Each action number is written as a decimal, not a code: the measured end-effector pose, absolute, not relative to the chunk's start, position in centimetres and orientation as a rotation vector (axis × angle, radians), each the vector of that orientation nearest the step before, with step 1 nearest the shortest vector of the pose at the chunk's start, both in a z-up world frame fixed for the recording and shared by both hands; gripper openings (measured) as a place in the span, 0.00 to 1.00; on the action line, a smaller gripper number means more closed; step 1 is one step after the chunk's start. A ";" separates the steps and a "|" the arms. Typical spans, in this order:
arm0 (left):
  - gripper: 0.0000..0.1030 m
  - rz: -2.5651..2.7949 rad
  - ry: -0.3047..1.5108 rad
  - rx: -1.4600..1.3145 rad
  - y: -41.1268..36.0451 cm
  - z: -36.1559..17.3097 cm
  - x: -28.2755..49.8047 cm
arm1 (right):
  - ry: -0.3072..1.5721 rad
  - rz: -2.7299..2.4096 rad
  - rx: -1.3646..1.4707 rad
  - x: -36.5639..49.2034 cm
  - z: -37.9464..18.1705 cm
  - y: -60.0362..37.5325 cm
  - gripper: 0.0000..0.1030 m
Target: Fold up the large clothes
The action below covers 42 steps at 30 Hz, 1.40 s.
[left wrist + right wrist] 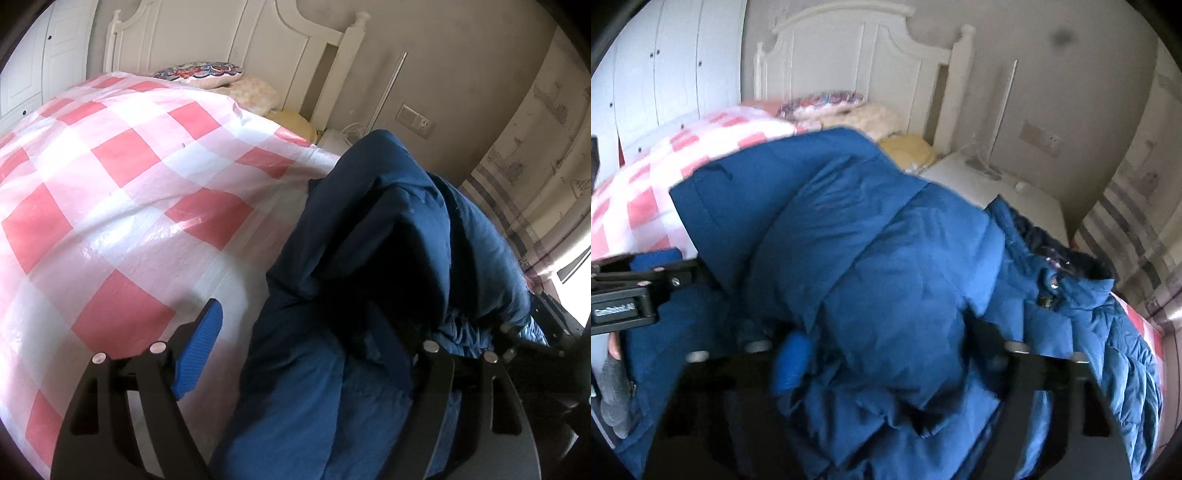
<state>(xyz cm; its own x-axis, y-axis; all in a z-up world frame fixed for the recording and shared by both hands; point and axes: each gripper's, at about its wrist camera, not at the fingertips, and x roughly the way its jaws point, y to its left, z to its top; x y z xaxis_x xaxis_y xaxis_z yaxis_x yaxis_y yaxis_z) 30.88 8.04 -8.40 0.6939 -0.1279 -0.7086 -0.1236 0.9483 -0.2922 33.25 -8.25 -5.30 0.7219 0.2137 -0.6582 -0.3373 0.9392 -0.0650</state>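
Two grippers are engaged with one bulky blue padded jacket (pixel 886 266), which is heaped at the near right side of a bed (pixel 122 192) covered in a pink-and-white checked sheet, with pillows (pixel 221 79) and a white headboard (pixel 236 40) beyond it. In the left wrist view the left gripper (pixel 306 354) is seen with its left blue pad bare over the sheet and standing well apart from the other finger, which is buried under dark folds of the jacket; the fabric is draped over that side, so it is judged that the jaws stand wide and nothing is clamped. In the right wrist view the right gripper (pixel 886 362) is blurred and largely smothered by a thick fold of the jacket that fills the space between its fingers; whether that fold is actually pinched cannot be told. The collar with its snaps (pixel 1052 284) is seen lying toward the right edge of the bed. For the step in hand, judged to be a fold of the raised part across the body, a firm bite on the outer shell is advised before any lift, since puffy filling is likely to slip. The fold should be carried low and laid flat onto the sheet, and trapped air pressed out, so that the heap is not left to spring open.
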 end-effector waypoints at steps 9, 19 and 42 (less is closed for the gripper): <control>0.84 0.065 0.583 -0.312 8.7 -5.8 27.9 | 0.395 0.294 0.526 26.4 0.9 -25.4 0.32; 0.85 0.065 0.638 -0.315 8.9 -6.5 29.2 | 0.601 0.080 0.807 24.4 -8.0 -34.7 0.83; 0.88 0.057 0.685 -0.336 9.0 -7.3 29.6 | 0.663 -0.123 0.722 20.3 -7.9 -33.6 0.32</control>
